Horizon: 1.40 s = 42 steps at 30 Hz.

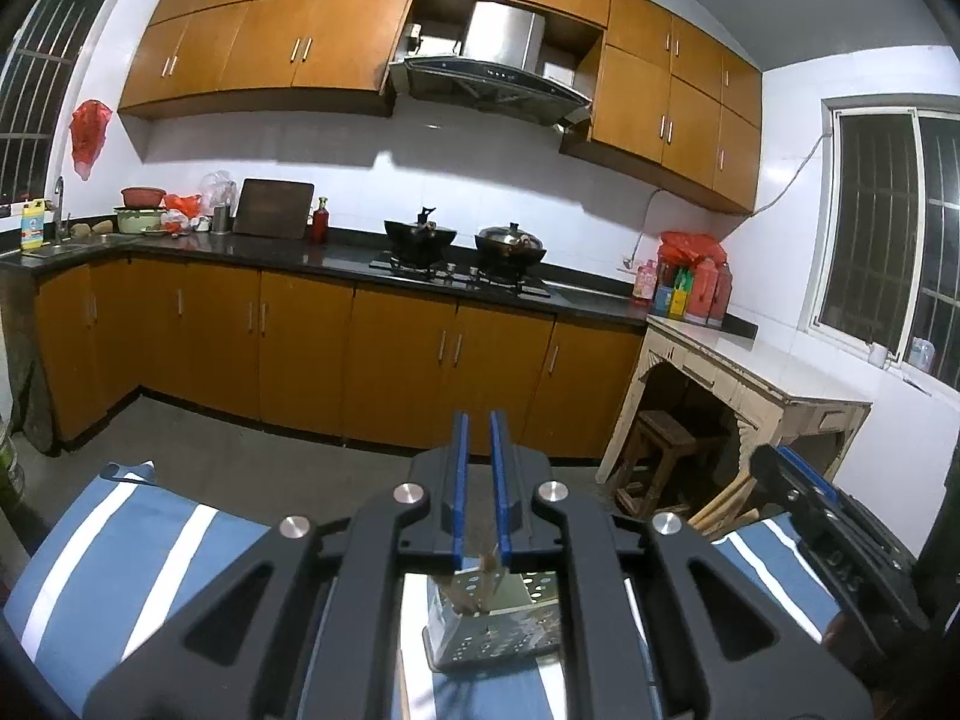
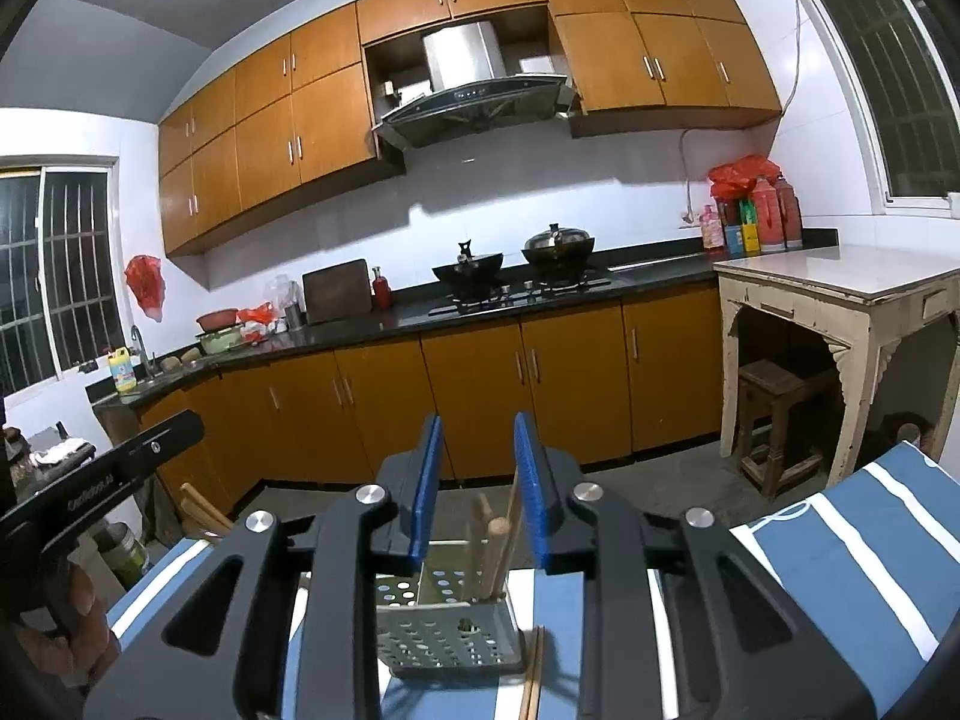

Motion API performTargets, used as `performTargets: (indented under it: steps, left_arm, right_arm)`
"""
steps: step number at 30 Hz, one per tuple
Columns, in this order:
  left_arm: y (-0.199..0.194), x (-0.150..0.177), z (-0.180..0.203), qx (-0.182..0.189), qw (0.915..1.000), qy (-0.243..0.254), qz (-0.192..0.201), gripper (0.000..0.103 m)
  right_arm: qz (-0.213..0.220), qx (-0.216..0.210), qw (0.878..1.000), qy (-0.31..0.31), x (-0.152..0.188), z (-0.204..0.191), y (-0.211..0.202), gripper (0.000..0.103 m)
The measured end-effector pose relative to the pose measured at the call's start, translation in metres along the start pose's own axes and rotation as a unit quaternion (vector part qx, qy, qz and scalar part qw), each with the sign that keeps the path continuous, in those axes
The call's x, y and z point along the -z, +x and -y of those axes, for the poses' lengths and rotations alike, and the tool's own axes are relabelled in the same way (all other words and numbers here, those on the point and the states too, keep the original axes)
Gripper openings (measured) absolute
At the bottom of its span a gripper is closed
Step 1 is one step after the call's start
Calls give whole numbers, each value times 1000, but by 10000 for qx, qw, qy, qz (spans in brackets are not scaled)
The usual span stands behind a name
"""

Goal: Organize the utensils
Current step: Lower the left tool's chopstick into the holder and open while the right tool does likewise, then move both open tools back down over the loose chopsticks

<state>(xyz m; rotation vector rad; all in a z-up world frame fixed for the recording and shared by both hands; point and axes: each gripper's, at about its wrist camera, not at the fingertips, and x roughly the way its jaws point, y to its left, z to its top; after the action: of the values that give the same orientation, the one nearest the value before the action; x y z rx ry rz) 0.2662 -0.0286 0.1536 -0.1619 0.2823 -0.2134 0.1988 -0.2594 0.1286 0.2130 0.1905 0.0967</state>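
Note:
A perforated metal utensil holder [image 1: 480,630] [image 2: 444,630] stands on a blue cloth with white stripes [image 1: 120,540] [image 2: 840,552]. Wooden chopsticks [image 2: 495,546] stand upright in it. My right gripper [image 2: 478,426] hangs open just above the holder, with the chopstick tops between its blue pads; one thin stick leans close to the right pad. My left gripper [image 1: 478,420] is over the same holder, its pads nearly together, and stick tops [image 1: 489,564] show just under them. Another pair of chopsticks [image 2: 531,678] lies on the cloth beside the holder. Each gripper appears at the edge of the other's view.
A hand [image 2: 66,618] grips the left tool's handle. Beyond the cloth is bare floor, then orange cabinets under a dark counter [image 1: 300,252] with two woks on a stove [image 1: 462,240]. A white side table [image 2: 840,288] with a wooden stool [image 2: 774,420] under it stands at the right.

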Motion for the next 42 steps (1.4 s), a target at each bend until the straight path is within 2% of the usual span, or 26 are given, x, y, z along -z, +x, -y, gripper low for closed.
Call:
performTargets:
  steps: [6, 9, 11, 13, 17, 19, 22, 25, 30, 36, 42]
  left_arm:
    - [-39, 4, -11, -50, 9999, -21, 112, 17]
    - [-57, 17, -21, -124, 9999, 7, 21, 19]
    - [-64, 31, -28, -209, 9997, 23, -102, 21]
    - [-67, 50, -36, -284, 9991, 14, -317, 23]
    - [-54, 98, -54, -466, 9941, 61, -979, 24]
    - [-42, 126, -67, -553, 9881, -13, -1433, 24]
    - [-27, 156, -79, -636, 9794, -102, -1912, 24]
    - [-20, 178, -87, -645, 9730, -205, -2206, 24]
    - [-13, 194, -90, -641, 9670, -234, -2454, 24]
    - [-8, 198, -87, -629, 9640, -228, -2573, 24]
    - [-2, 201, -84, -582, 9617, -236, -2668, 24]
  right_arm:
    - [-86, 41, 9999, 30, 11, 12, -33, 26]
    - [-380, 155, 9992, 20, 34, 22, -43, 26]
    - [-733, 268, 9969, 29, 57, 29, -41, 26]
    - [-1113, 312, 9932, 102, 79, 34, -34, 26]
    - [-2104, 326, 9766, 311, 134, 44, -9, 26]
    - [-2534, 234, 9663, 379, 154, 42, 4, 26]
    - [-2902, 156, 9561, 369, 172, 36, 20, 26]
    - [-3074, 180, 9510, 260, 186, 27, 28, 26]
    - [-3246, 286, 9453, 154, 196, 25, 41, 26]
    - [-3266, 514, 9438, -60, 198, 24, 45, 25]
    - [-3294, 624, 9421, 9, 200, 34, 43, 21]
